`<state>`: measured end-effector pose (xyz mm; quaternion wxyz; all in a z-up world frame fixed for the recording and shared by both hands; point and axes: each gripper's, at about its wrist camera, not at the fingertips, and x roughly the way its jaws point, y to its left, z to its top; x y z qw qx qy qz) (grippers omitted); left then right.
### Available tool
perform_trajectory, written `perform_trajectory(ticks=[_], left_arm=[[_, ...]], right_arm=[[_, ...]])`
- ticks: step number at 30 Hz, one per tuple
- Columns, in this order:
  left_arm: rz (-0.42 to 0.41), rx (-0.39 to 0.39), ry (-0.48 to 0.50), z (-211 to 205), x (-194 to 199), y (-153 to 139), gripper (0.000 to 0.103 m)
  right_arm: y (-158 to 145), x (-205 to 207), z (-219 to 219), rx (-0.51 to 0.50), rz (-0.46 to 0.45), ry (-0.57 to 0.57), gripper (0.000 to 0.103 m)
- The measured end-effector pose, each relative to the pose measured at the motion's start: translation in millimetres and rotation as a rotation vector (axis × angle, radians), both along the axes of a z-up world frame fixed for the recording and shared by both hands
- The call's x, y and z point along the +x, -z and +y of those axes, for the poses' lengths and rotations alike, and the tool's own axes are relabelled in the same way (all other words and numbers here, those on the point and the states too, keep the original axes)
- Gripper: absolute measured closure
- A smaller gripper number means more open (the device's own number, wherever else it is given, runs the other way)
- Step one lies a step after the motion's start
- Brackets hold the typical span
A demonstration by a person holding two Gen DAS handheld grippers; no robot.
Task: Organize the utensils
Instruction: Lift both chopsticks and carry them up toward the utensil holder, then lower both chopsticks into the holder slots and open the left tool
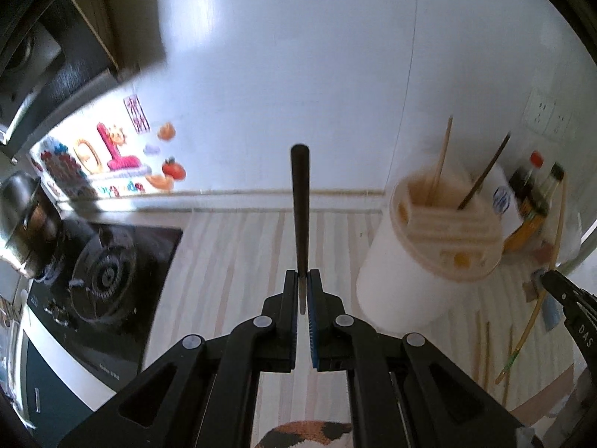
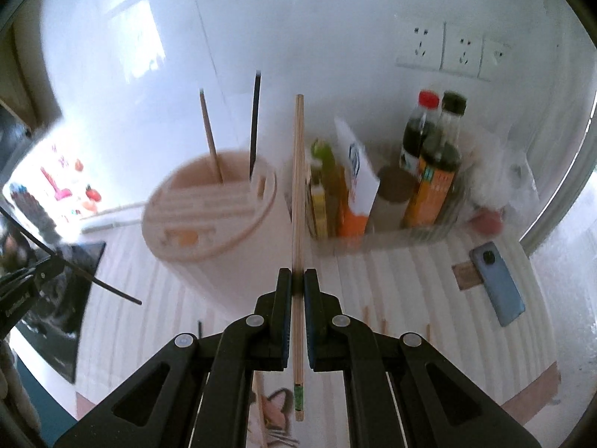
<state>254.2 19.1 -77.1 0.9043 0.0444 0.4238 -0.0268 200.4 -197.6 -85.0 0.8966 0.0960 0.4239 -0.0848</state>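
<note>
Between your left claw (image 1: 302, 280) jaws, a dark chopstick (image 1: 300, 201) is sticking forward, pinched; your right claw (image 2: 297, 280) is clamping a bamboo chopstick (image 2: 298, 194).

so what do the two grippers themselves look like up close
Both are matte black plastic. The left gripper has angular linkage arms with triangular cut-outs, round grey pivot pins, and jaws lined with ribbed blue pads. The right gripper is the same build, also with blue pads. White lettering marks its side where it shows in the other camera. No cables or sleeves are visible.
</note>
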Motion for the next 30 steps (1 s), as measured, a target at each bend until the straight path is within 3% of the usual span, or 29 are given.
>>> perform_trajectory(ticks=[9, 15, 22, 30], left_arm=[[-0.081, -0.070, 0.051, -12.7, 5.8, -61.8, 0.101], [-0.136, -0.124, 0.087, -22.3, 19.4, -103.3, 0.101], [-0.147, -0.181, 0.131, -39.3, 42.2, -127.4, 0.101], [-0.113, -0.198, 0.193, -67.6, 66.3, -121.0, 0.101]], right_arm=[[-72.3, 18.5, -14.7, 0.069, -0.122, -0.019, 0.096], [-109.6, 45.5, -19.3, 0.063, -0.189, -0.041, 0.096], [-127.2, 82.1, -24.5, 0.085, -0.240, -0.027, 0.096], [-119.8, 123.3, -19.4, 0.099, -0.269, -0.039, 0.096]])
